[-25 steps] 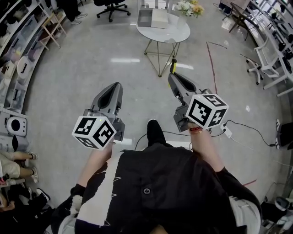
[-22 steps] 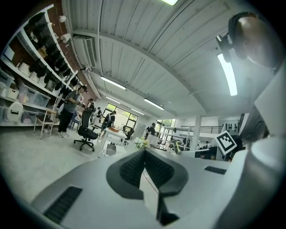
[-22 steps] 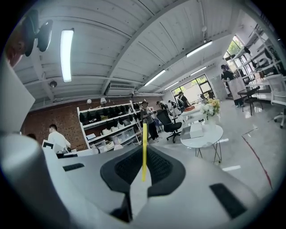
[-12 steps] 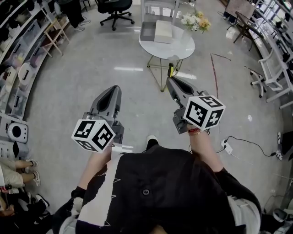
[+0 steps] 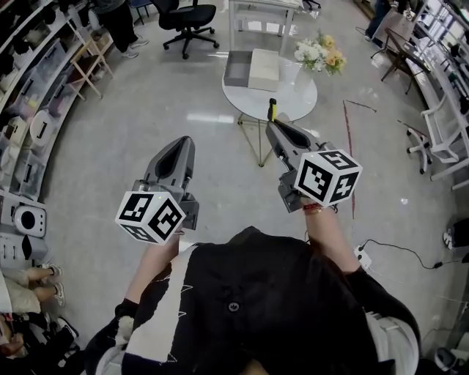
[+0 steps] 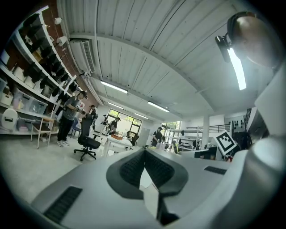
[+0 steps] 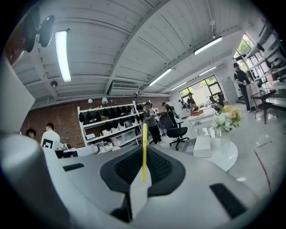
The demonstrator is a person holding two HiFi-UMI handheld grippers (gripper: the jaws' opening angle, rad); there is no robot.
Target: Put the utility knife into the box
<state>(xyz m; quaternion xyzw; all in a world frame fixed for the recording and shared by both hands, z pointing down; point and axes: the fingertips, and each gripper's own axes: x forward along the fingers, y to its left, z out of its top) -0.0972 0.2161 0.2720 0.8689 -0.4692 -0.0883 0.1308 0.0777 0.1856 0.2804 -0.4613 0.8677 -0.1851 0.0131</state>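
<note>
My right gripper (image 5: 272, 126) is shut on a yellow and black utility knife (image 5: 272, 110), whose end sticks out past the jaws toward the round white table (image 5: 300, 102). In the right gripper view the knife (image 7: 144, 150) shows as a thin yellow strip standing between the pads of that gripper (image 7: 144, 172). On the table lie an open box (image 5: 264, 69) and its grey lid (image 5: 236, 70); the box (image 7: 203, 146) also shows ahead and to the right. My left gripper (image 5: 183, 140) is held level at the left, shut with nothing in it (image 6: 144, 166).
A vase of flowers (image 5: 321, 53) stands on the table's right side. An office chair (image 5: 187, 13) is beyond the table, shelves (image 5: 33, 88) line the left wall, and white racks (image 5: 440, 110) stand at the right. A cable (image 5: 396, 253) lies on the floor.
The table with the box has come nearer and lower in the head view. Both grippers keep their pose, and the knife stays in the right one.
</note>
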